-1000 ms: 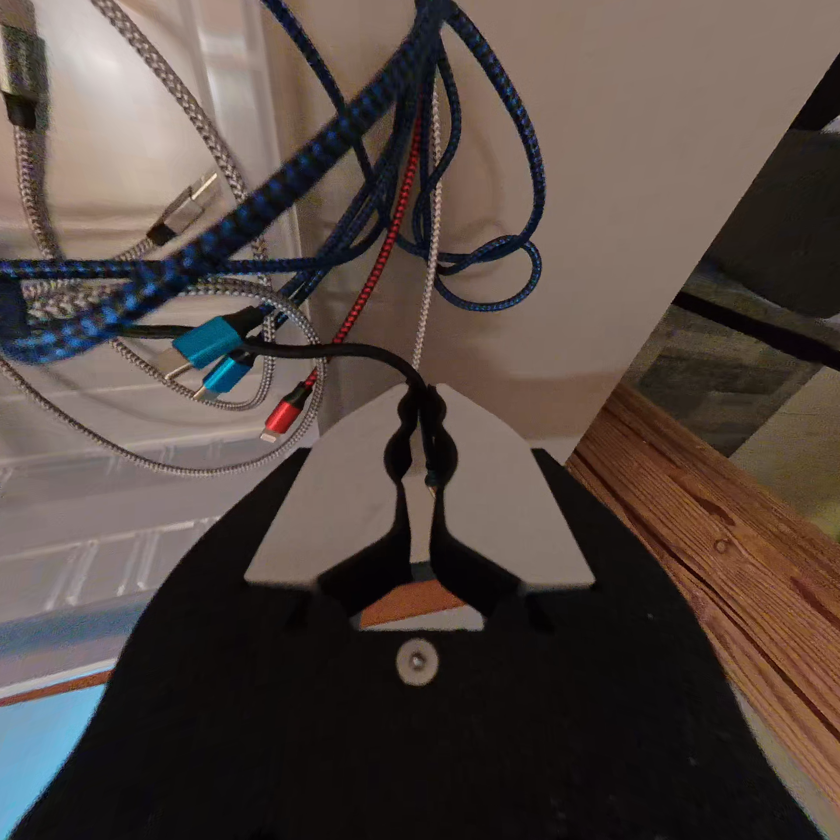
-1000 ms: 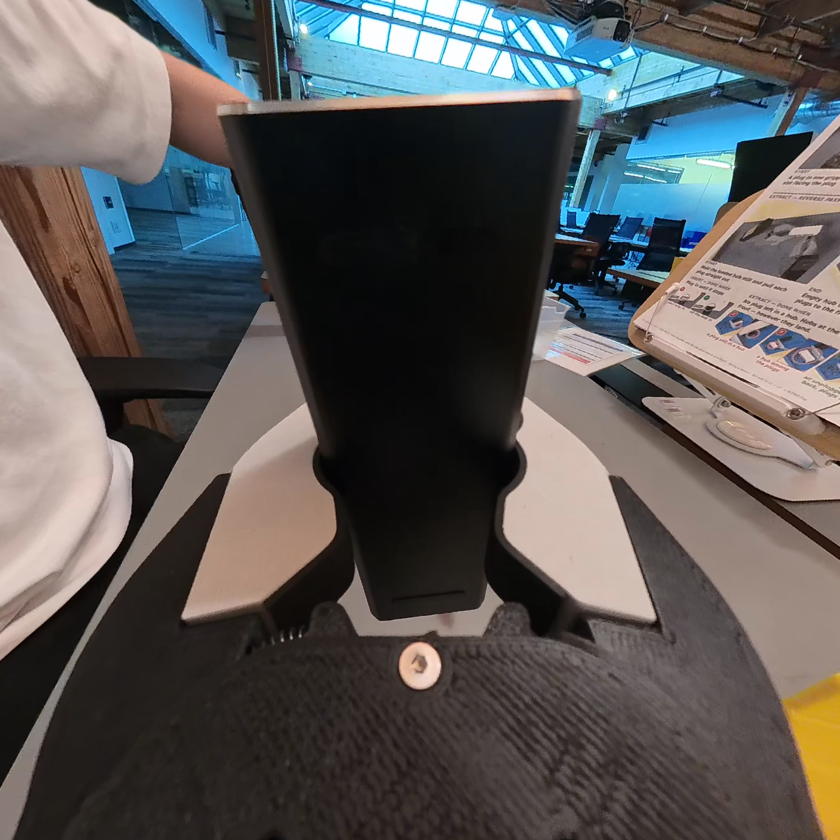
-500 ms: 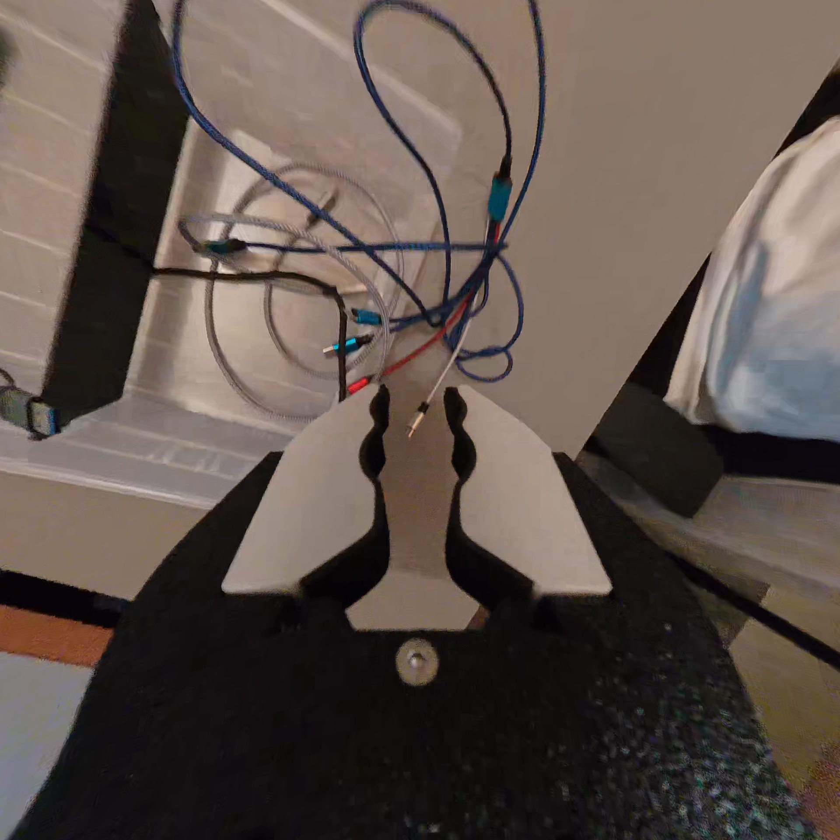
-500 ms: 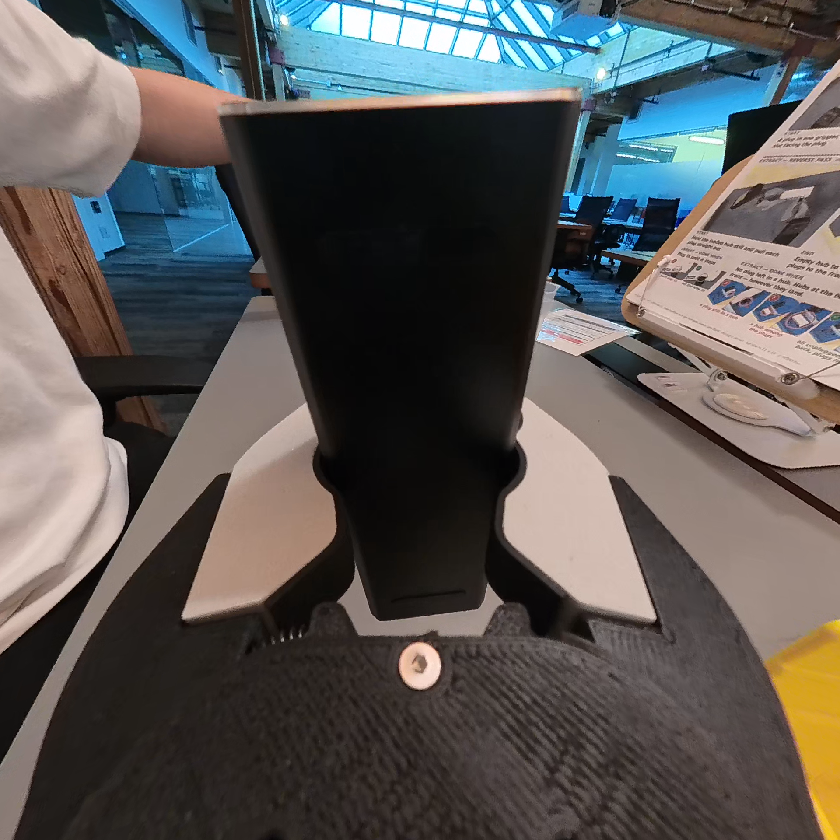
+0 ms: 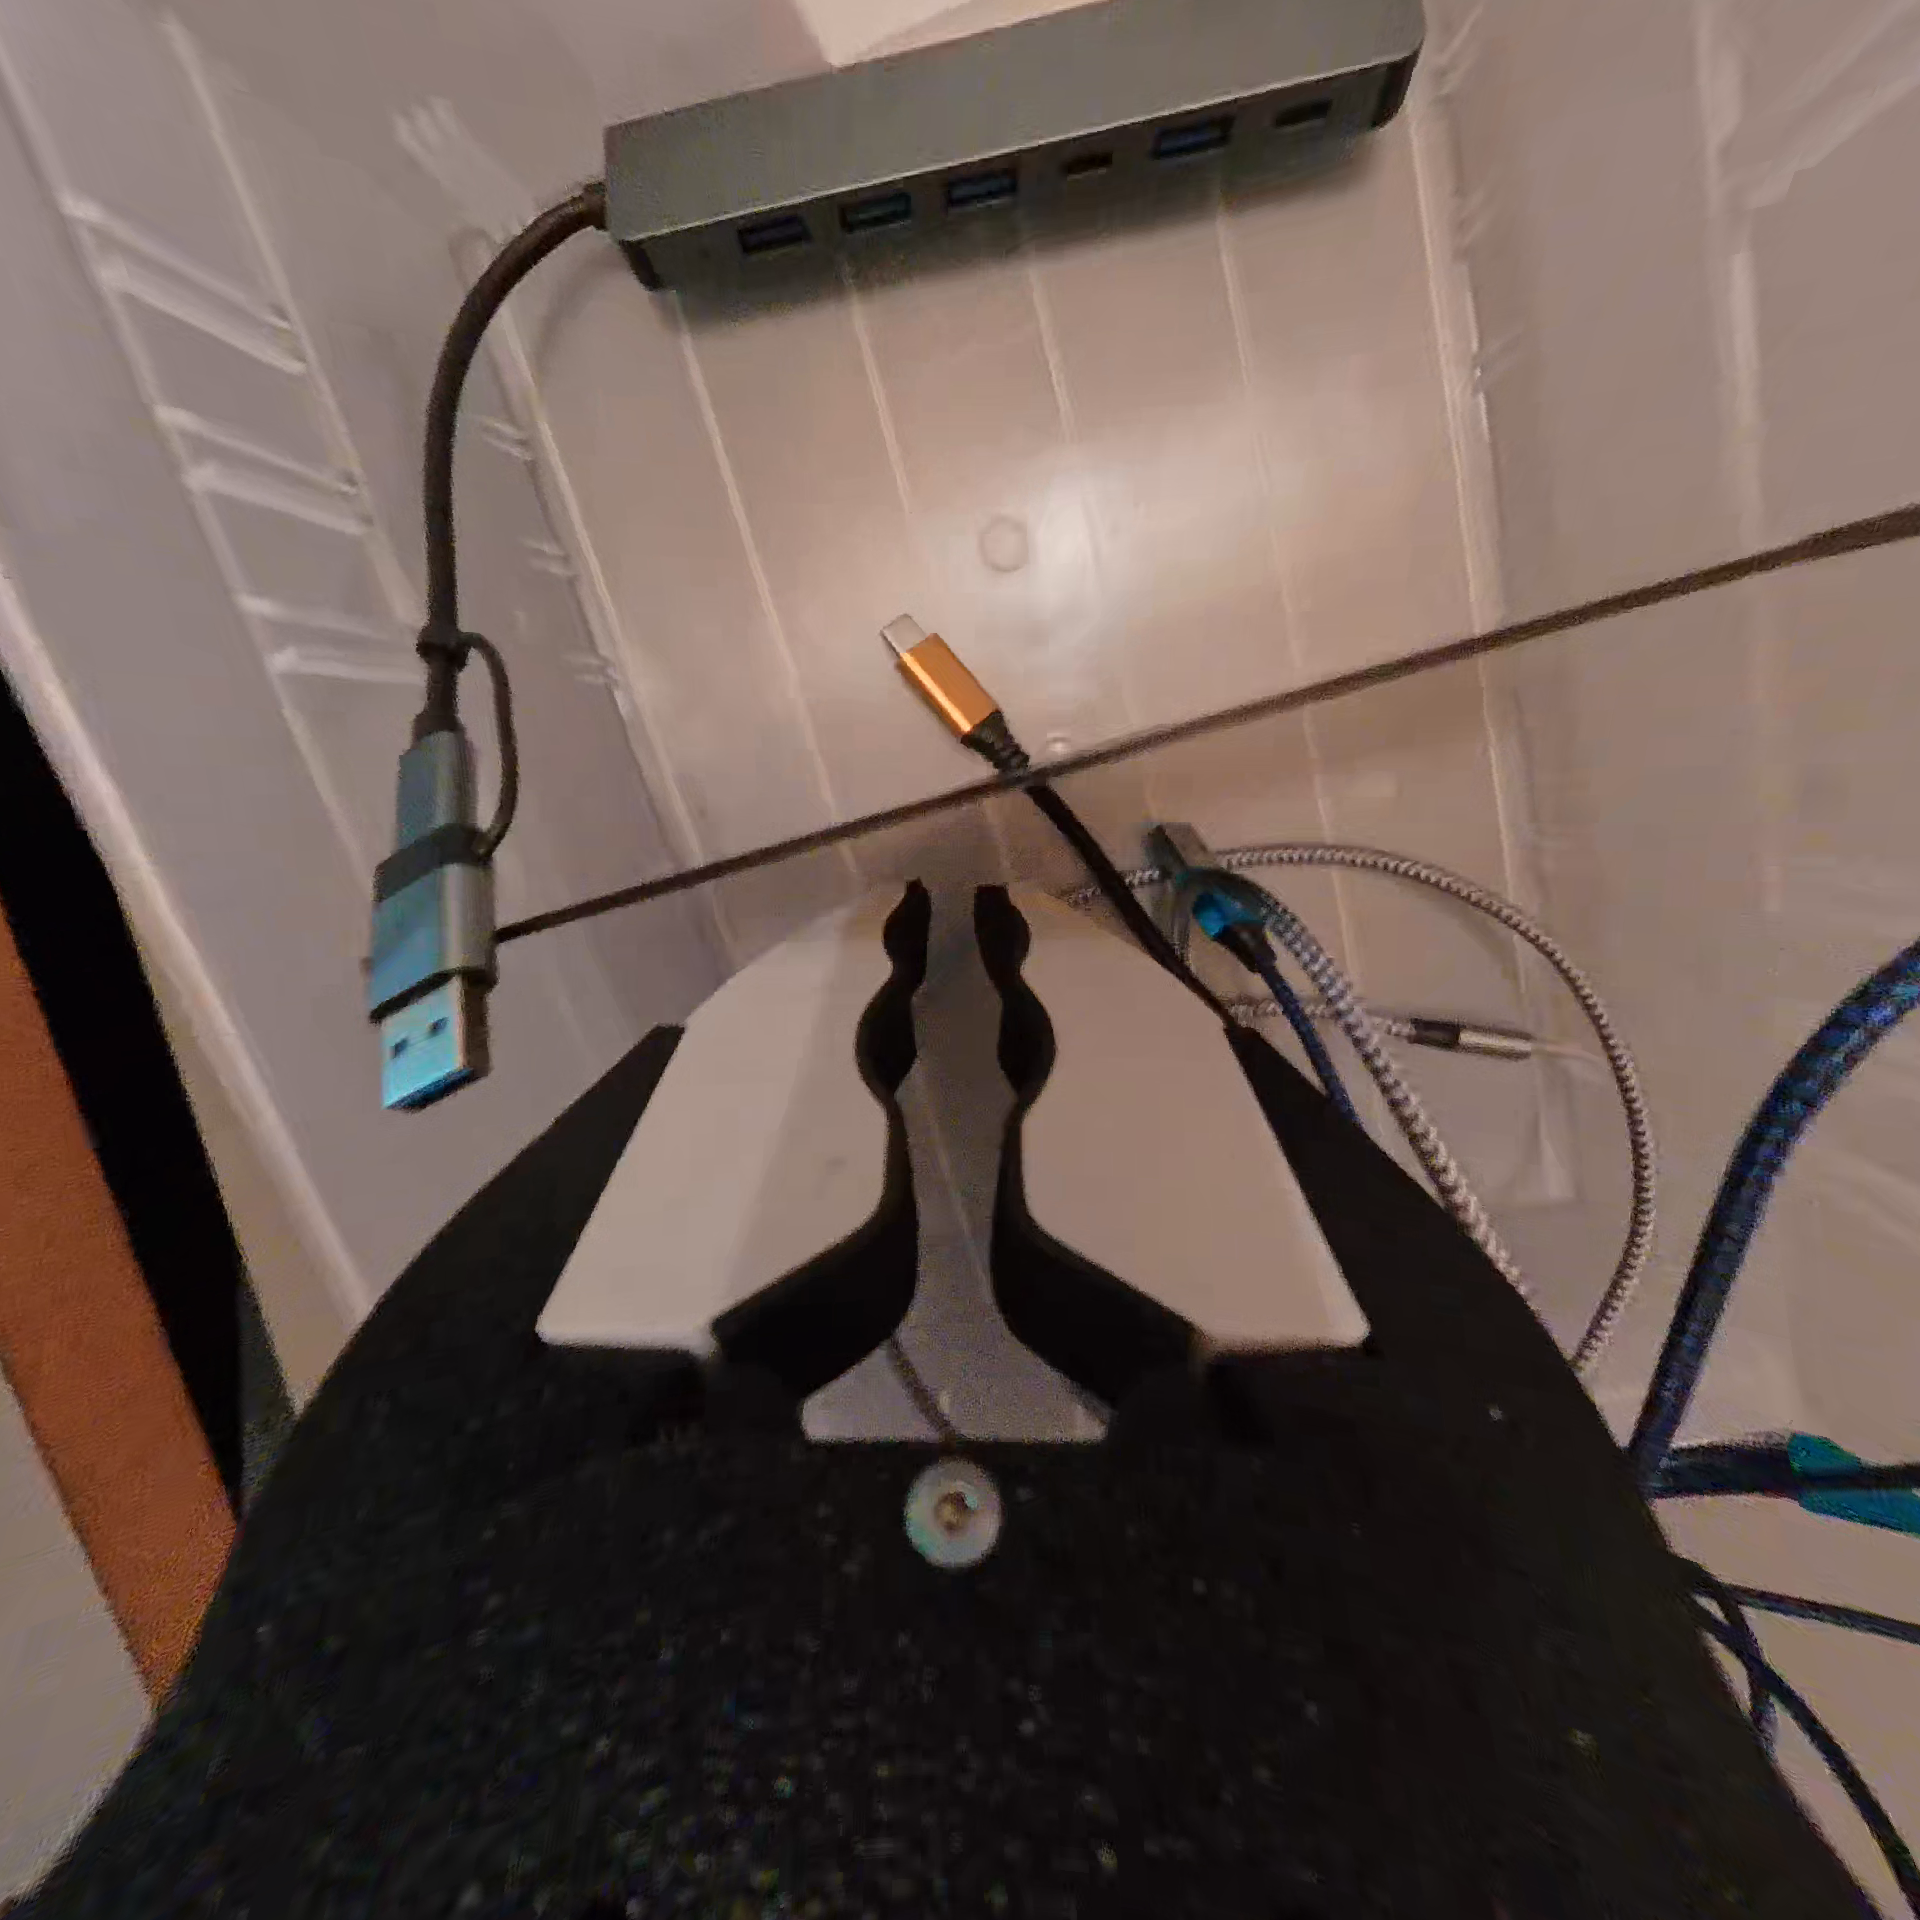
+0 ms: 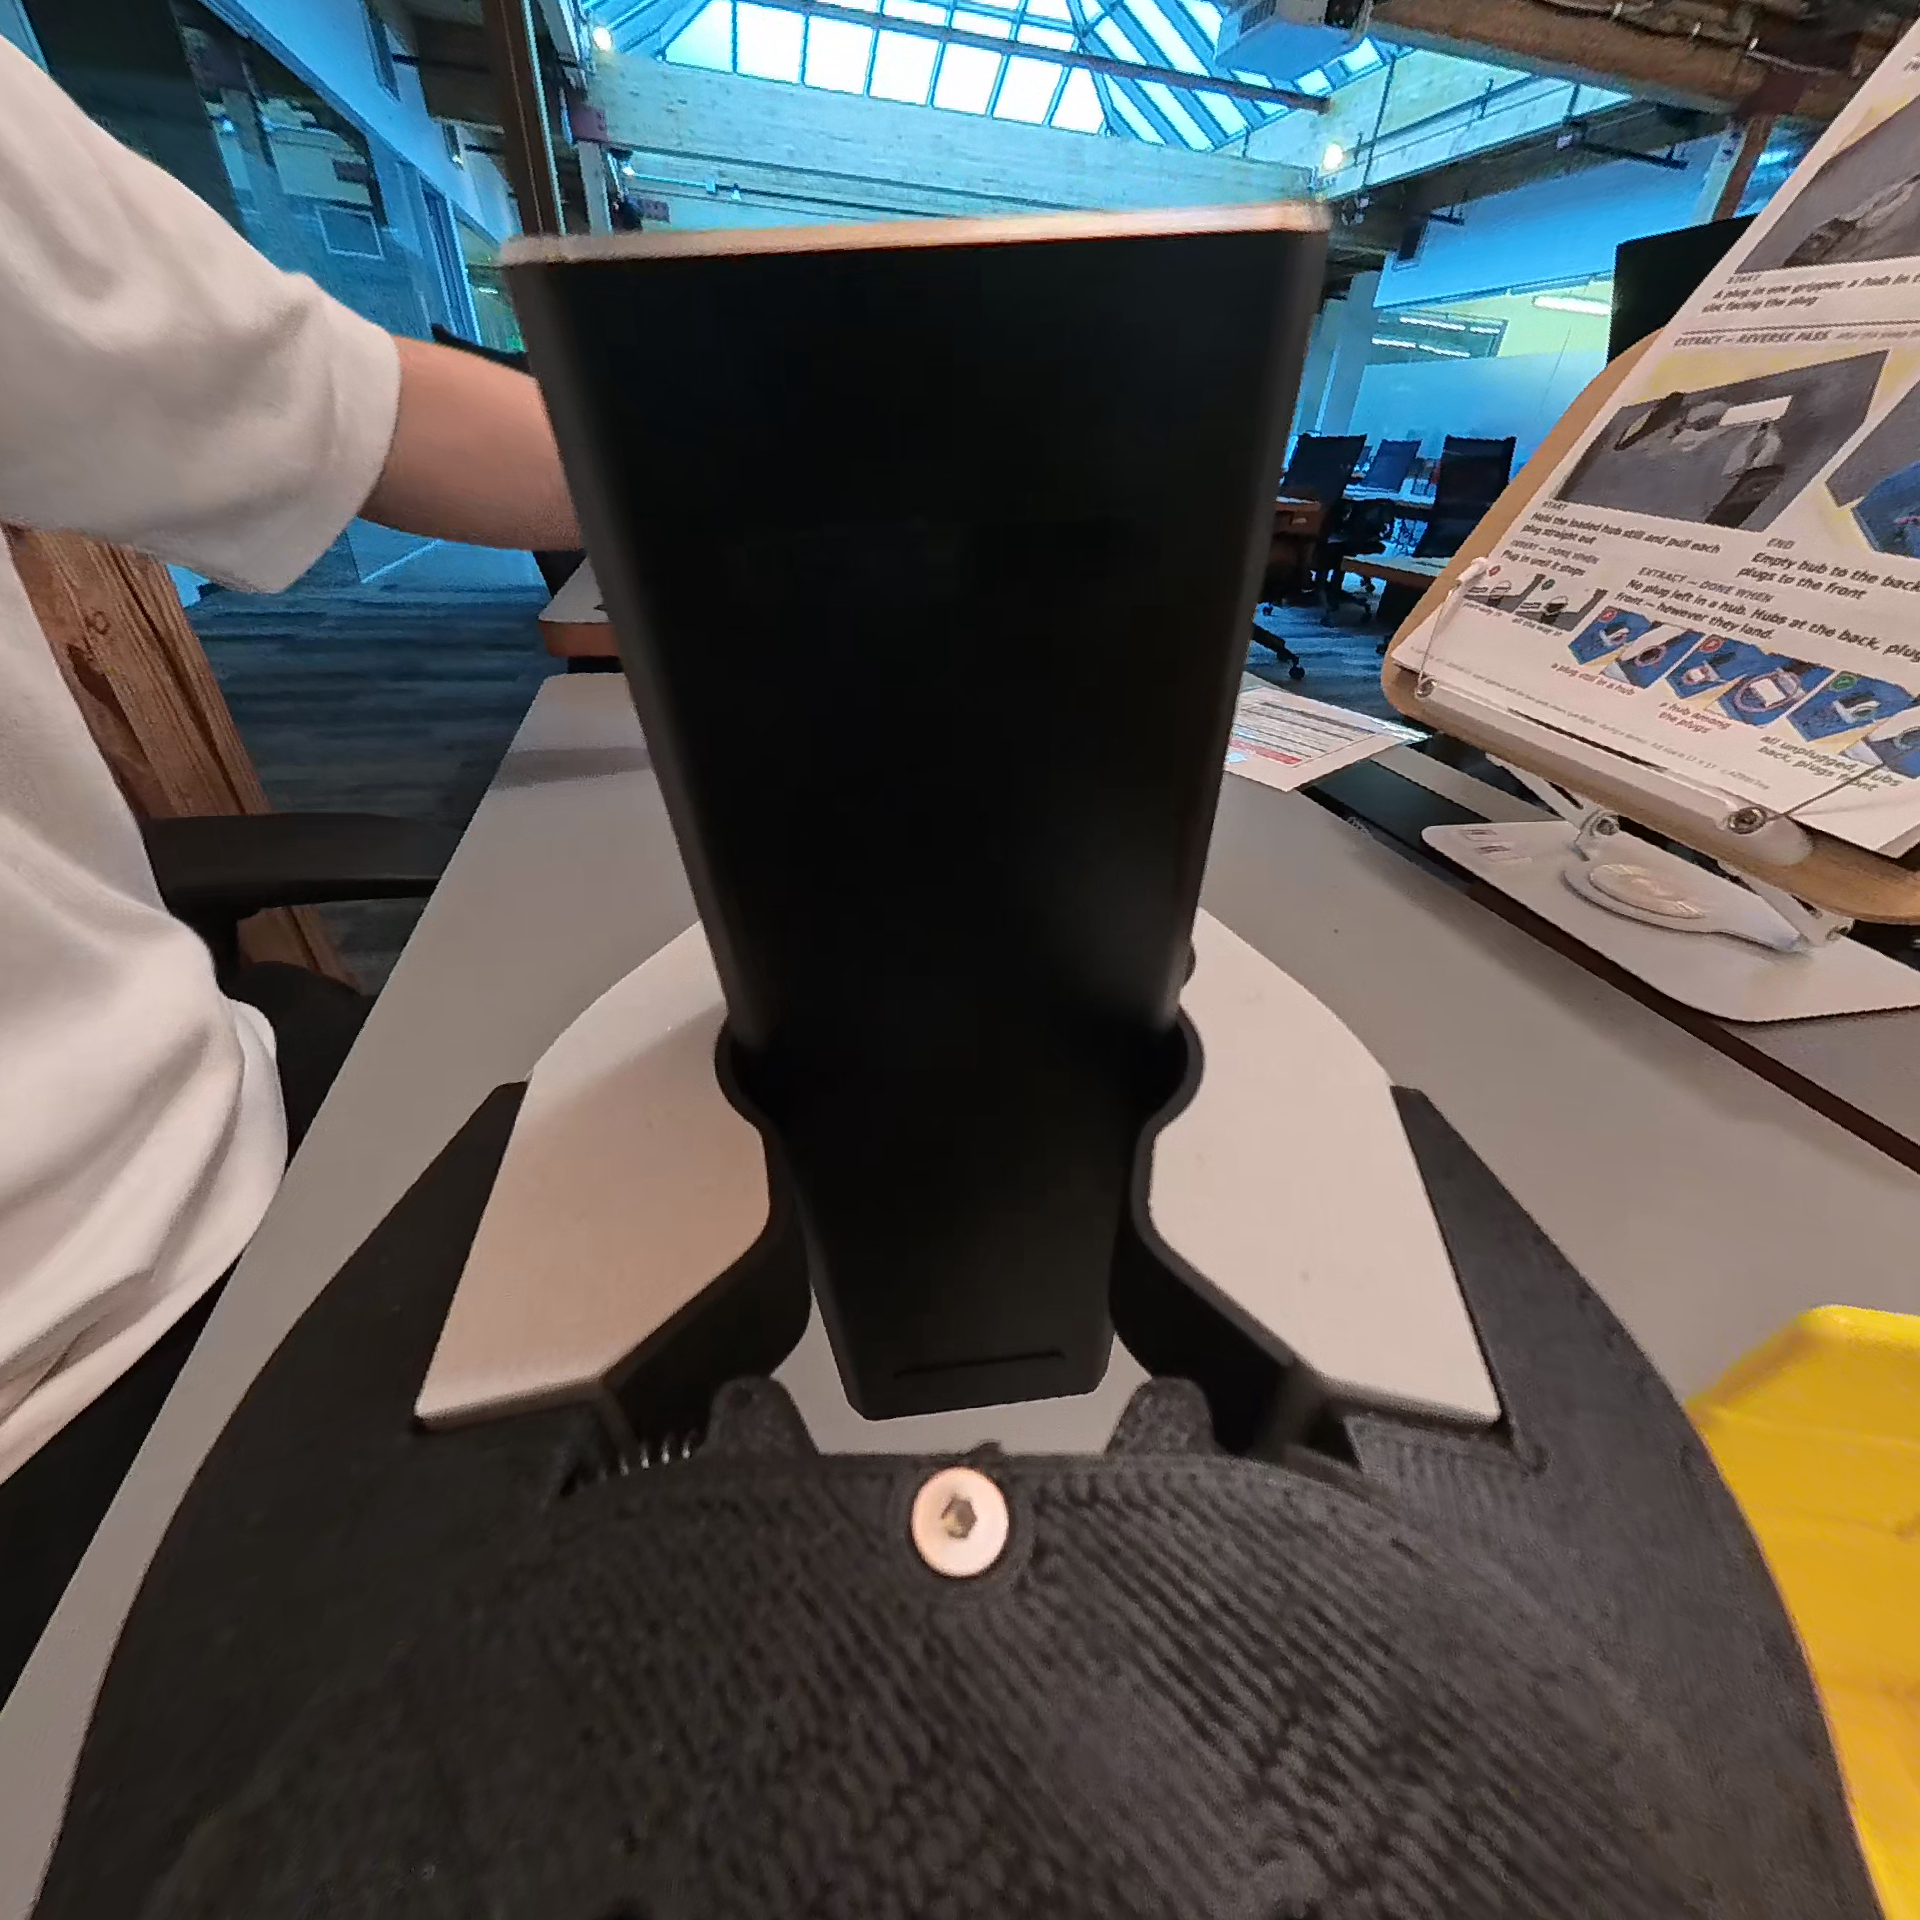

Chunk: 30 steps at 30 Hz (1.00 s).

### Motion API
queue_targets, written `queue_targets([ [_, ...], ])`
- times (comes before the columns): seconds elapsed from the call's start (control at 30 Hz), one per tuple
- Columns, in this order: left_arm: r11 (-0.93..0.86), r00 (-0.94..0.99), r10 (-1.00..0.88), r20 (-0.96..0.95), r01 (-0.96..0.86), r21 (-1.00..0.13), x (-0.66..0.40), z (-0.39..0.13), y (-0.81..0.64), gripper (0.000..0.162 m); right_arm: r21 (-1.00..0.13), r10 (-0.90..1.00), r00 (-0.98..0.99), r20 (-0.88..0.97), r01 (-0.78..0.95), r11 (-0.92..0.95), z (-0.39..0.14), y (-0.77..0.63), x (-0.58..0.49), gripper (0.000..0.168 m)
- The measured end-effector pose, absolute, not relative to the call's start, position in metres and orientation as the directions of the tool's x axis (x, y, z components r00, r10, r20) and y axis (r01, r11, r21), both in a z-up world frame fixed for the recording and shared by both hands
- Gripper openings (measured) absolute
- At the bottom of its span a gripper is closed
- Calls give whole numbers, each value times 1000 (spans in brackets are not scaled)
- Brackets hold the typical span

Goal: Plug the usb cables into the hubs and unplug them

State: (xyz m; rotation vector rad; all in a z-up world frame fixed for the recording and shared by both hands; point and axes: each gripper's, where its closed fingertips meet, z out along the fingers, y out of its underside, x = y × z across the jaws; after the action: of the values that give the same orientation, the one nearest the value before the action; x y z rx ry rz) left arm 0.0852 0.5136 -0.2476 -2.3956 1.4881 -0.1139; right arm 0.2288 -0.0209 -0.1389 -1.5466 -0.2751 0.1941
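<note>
In the left wrist view my left gripper (image 5: 948, 899) hangs over a white bin (image 5: 1143, 468), its jaws a narrow slit apart with nothing between them. A grey hub (image 5: 997, 135) lies at the bin's far end, and its own plug (image 5: 431, 935) dangles at the left. An orange plug (image 5: 940, 686) on a black cable lies just ahead of the fingertips; the cable passes outside the right finger. A thin dark cable (image 5: 1455, 644) crosses in front. In the right wrist view my right gripper (image 6: 956, 1018) is shut on a wide black hub (image 6: 935, 623), held upright.
A blue plug (image 5: 1216, 914), a silver braided cable (image 5: 1558, 935) and blue braided cables (image 5: 1766, 1164) lie right of the left gripper. A person's arm (image 6: 457, 457) reaches across at the left. A document stand (image 6: 1714, 623) stands on the grey table (image 6: 1455, 1039); a yellow object (image 6: 1829, 1507) sits at the lower right. The gap from one gripper's tips to the other's is roughly 55 cm. From my left tips it is roughly 5 cm to the orange plug (image 5: 940, 686); from my right, 60 cm.
The left gripper let go of the black cable it pinched, opened, swung over to the bin with the grey hub, and its jaws narrowed again on nothing. The right gripper kept holding the black hub.
</note>
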Motion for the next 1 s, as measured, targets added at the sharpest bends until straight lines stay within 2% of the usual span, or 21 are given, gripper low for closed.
queue_targets([
  [0.13, -431, 459, -889, -15, -845, -315, 101, -263, 504, 7, -999, 293, 955, 44, 39, 24, -139, -22, 231, 73],
  [0.27, -462, 490, -872, -15, -831, -309, 105, -272, 505, 12, -999, 295, 955, 43, 36, 29, -140, -22, 232, 73],
  [0.5, -456, 492, -866, -84, -849, -268, 99, -280, 511, 8, -999, 299, 954, 36, 29, 28, -141, -22, 232, 73],
  [0.67, -517, 544, -839, -29, -812, -270, 99, -278, 511, 17, -999, 302, 953, 35, 28, 26, -141, -21, 231, 73],
  [1.0, -533, 564, -822, -74, -809, -249, 94, -285, 517, 14, -999, 315, 948, 40, 37, 18, -141, -18, 226, 73],
])
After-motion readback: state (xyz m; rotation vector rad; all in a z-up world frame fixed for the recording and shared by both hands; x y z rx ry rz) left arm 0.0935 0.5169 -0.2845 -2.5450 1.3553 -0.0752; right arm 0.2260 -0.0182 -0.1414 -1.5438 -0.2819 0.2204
